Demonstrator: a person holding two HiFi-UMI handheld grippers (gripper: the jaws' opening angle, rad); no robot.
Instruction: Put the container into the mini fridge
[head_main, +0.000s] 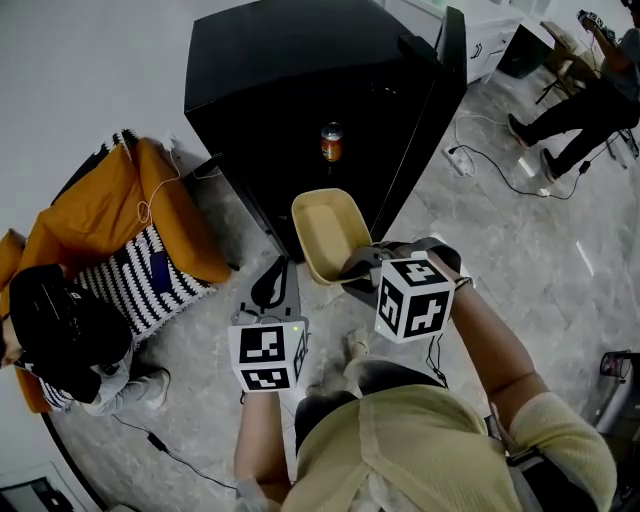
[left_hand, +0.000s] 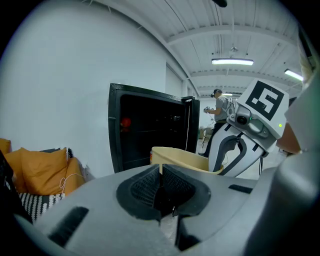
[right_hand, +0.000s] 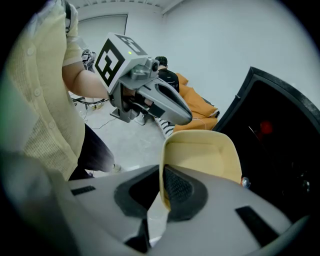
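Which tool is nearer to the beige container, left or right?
Right. The right tool is clamped on the container at its near rim; the left tool hangs shut to its left, apart.

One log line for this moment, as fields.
right gripper: shut on container rim | left gripper: shut, empty | mini fridge: open | container: outside fridge
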